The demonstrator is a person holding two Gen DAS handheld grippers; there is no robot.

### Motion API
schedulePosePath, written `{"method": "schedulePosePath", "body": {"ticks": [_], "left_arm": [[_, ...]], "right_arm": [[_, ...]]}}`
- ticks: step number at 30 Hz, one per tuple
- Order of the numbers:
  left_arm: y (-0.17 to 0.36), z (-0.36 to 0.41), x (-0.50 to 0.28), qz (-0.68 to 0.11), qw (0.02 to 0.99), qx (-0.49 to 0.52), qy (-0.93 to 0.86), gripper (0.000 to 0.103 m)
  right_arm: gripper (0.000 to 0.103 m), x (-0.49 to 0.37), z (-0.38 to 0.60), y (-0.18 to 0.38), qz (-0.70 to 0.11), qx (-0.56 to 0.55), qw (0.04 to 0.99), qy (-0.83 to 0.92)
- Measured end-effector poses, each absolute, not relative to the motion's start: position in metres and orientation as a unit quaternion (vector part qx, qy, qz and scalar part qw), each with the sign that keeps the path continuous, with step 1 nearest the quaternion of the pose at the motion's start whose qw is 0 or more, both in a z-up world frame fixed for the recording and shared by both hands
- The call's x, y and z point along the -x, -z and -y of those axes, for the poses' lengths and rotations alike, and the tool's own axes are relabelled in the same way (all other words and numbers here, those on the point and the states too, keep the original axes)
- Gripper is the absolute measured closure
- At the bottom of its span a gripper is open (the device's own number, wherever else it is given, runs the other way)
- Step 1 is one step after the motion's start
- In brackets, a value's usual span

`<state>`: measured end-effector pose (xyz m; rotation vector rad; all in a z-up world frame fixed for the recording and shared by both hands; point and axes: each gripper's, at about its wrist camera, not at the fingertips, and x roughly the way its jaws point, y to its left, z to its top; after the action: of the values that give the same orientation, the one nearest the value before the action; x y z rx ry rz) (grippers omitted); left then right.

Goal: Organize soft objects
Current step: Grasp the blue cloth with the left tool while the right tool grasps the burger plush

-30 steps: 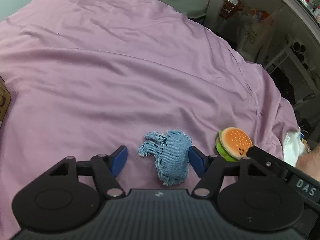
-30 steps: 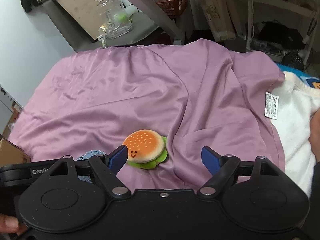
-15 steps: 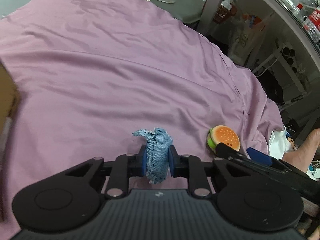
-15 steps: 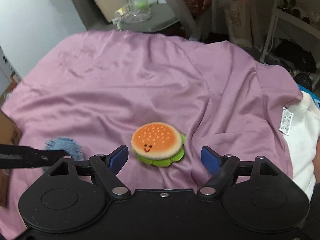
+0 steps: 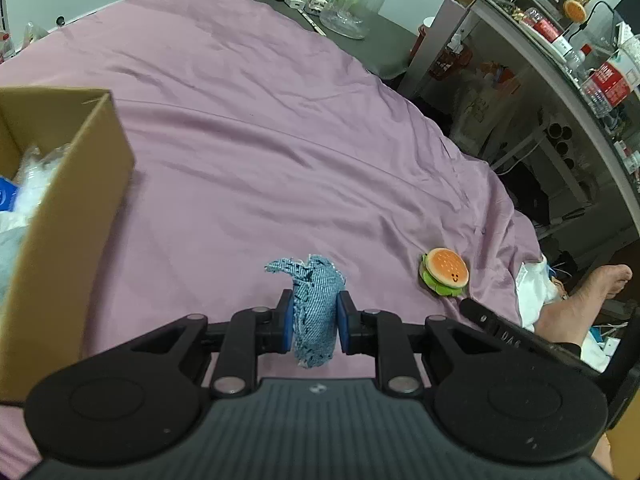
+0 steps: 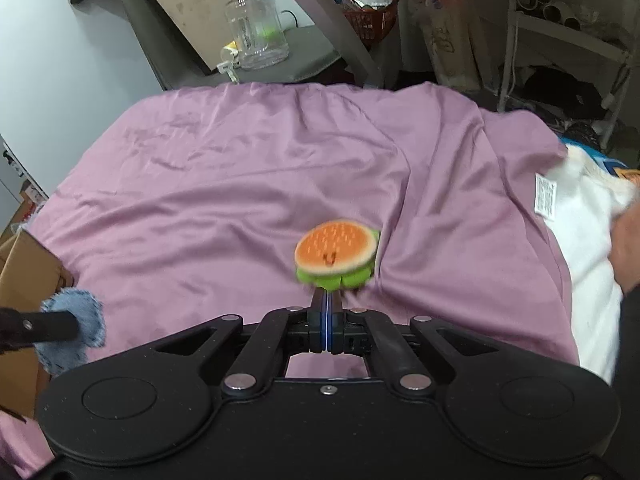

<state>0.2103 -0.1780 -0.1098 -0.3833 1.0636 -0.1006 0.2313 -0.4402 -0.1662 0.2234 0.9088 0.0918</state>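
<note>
Left gripper (image 5: pixel 312 326): where my blue pads sit, I see them pressed on both sides of the denim toy (image 5: pixel 316 308); it stands upright between them, frayed top poking above the fingers, lower end hanging below.
Right gripper (image 6: pixel 327 322): my pads look pressed together on something thin under the burger toy (image 6: pixel 336 250); the burger sits at the fingertips, its green edge just above them. The picture is blurred, so I cannot tell if that edge is pinched.
Box (image 5: pixel 68 216): cardboard, open, left of my left gripper, with white plastic inside.
Sheet (image 5: pixel 260 140): purple, creased, under everything.
Jug (image 6: pixel 256 28): clear, on the grey surface beyond the sheet.
</note>
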Motion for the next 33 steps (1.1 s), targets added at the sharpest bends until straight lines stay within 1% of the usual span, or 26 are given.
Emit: {"method": "schedulePosePath", "body": {"ticks": [2,3,4,5,6,7,11,16,18,22,26,27,28,29,31,33], "left_arm": [[0.107,0.172,-0.206,-0.501,0.844,0.183,0.048,0.083],[0.107,0.170,-0.205,-0.501,0.845,0.183,0.047,0.083],[0.107,0.168,-0.204,-0.501,0.844,0.184,0.048,0.083],[0.108,0.167,-0.203,-0.501,0.844,0.184,0.048,0.083],[0.109,0.166,-0.202,-0.501,0.844,0.184,0.048,0.083],[0.109,0.165,-0.202,-0.501,0.845,0.182,0.048,0.083],[0.117,0.163,-0.205,-0.505,0.844,0.176,0.043,0.083],[0.130,0.164,-0.211,-0.511,0.842,0.170,0.037,0.083],[0.135,0.165,-0.213,-0.515,0.840,0.166,0.037,0.083],[0.146,0.168,-0.217,-0.524,0.837,0.157,0.037,0.083],[0.155,0.171,-0.218,-0.533,0.831,0.151,0.039,0.083],[0.156,0.171,-0.218,-0.534,0.831,0.150,0.040,0.083],[0.156,0.170,-0.218,-0.535,0.831,0.150,0.039,0.083],[0.156,0.169,-0.218,-0.535,0.831,0.151,0.039,0.083],[0.153,0.165,-0.217,-0.533,0.831,0.153,0.037,0.083],[0.150,0.161,-0.215,-0.530,0.832,0.158,0.037,0.083]], "right_arm": [[0.097,-0.233,0.439,0.165,-0.439,-0.114,0.890,-0.040],[0.088,-0.234,0.438,0.164,-0.434,-0.117,0.893,-0.042],[0.074,-0.236,0.438,0.164,-0.430,-0.118,0.894,-0.045],[0.067,-0.237,0.438,0.166,-0.426,-0.118,0.896,-0.047],[0.057,-0.238,0.437,0.170,-0.426,-0.117,0.896,-0.045],[0.053,-0.240,0.437,0.174,-0.429,-0.117,0.894,-0.041],[0.052,-0.251,0.435,0.191,-0.446,-0.120,0.886,-0.040],[0.037,-0.266,0.431,0.198,-0.439,-0.110,0.891,-0.039],[0.033,-0.271,0.430,0.203,-0.442,-0.109,0.890,-0.032],[0.030,-0.281,0.421,0.207,-0.439,-0.091,0.893,-0.023],[0.031,-0.291,0.420,0.210,-0.433,-0.088,0.897,-0.008],[0.035,-0.293,0.420,0.212,-0.435,-0.086,0.896,-0.005],[0.047,-0.293,0.420,0.214,-0.434,-0.080,0.897,0.001],[0.052,-0.292,0.420,0.214,-0.431,-0.069,0.900,0.009],[0.058,-0.290,0.424,0.211,-0.428,-0.073,0.901,0.008],[0.059,-0.284,0.429,0.207,-0.428,-0.086,0.900,0.009]]}}
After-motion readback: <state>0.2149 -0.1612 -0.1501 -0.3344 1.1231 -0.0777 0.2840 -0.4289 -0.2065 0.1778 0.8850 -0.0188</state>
